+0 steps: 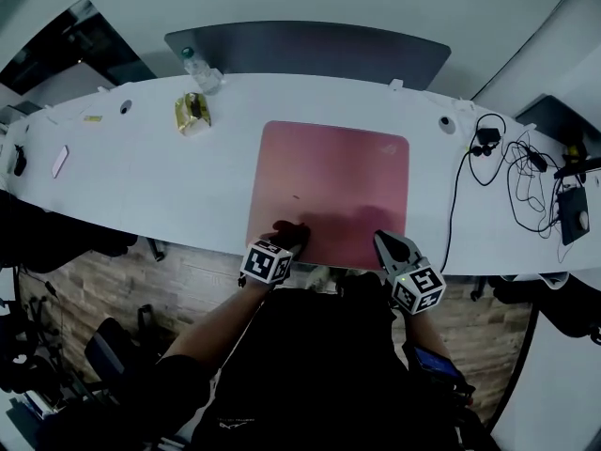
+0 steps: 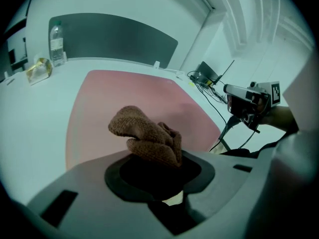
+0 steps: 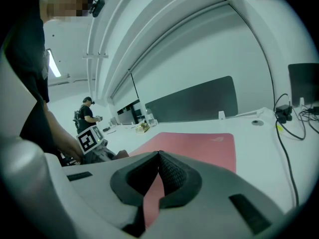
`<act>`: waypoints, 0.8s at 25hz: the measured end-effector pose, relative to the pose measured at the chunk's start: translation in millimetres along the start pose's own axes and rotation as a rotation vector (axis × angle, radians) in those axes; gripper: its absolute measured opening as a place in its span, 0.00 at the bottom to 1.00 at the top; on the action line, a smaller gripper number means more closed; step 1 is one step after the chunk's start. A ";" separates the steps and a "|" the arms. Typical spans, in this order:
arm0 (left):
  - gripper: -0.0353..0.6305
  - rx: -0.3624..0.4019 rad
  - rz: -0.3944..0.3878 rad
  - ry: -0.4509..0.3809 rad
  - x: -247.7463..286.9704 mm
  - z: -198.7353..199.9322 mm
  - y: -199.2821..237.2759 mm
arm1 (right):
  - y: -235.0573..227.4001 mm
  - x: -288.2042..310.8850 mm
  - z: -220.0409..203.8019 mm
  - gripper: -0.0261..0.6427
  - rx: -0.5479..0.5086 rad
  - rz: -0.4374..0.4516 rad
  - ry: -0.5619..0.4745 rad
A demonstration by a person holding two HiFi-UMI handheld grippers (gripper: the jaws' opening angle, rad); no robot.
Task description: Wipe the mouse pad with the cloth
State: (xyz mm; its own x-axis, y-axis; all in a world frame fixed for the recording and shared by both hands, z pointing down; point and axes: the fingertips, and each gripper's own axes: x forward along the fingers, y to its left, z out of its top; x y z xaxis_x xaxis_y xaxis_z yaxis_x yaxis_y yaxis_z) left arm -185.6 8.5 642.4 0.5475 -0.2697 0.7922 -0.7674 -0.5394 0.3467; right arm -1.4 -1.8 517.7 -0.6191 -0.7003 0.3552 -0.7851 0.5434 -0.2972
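Brown cloth (image 2: 147, 138), bunched, sticks lengthwise forward out of the left gripper's (image 2: 152, 166) clamped jaws over the near left edge of the pink mouse pad (image 1: 329, 191) lying square on the white desk (image 1: 141, 177), while the right gripper (image 3: 159, 158), pinched together on nothing, hovers by its near right corner.

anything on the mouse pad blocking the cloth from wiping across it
Nothing visible does. The left tool holds the cloth at the near edge of the mouse pad; its surface is bare, and the packet and bottle sit off it.
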 end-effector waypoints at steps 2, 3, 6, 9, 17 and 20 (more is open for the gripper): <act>0.25 -0.023 0.032 -0.006 -9.8 -4.9 14.4 | 2.4 3.2 0.4 0.07 -0.006 0.010 0.007; 0.25 -0.034 0.049 -0.009 -14.8 -7.5 21.7 | 4.0 4.8 0.6 0.07 -0.009 0.016 0.010; 0.25 -0.059 0.100 -0.021 -29.3 -14.4 43.1 | 9.4 10.2 2.8 0.07 -0.018 0.031 0.010; 0.25 -0.076 0.156 -0.039 -45.0 -15.2 60.8 | 12.1 13.8 3.3 0.08 -0.023 0.043 0.009; 0.25 -0.131 0.324 -0.069 -80.0 -21.0 96.7 | 3.7 8.4 3.7 0.07 -0.013 0.040 -0.001; 0.25 -0.154 0.368 -0.076 -84.6 -21.5 104.2 | -6.5 0.2 5.8 0.07 -0.005 0.031 -0.009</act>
State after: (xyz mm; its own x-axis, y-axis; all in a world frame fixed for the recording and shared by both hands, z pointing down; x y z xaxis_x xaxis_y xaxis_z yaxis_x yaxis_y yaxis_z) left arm -319.1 -7.7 622.4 0.2457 -0.4840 0.8399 -0.9546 -0.2712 0.1230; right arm 3.7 -8.1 514.6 -0.6433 -0.6870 0.3381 -0.7655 0.5672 -0.3040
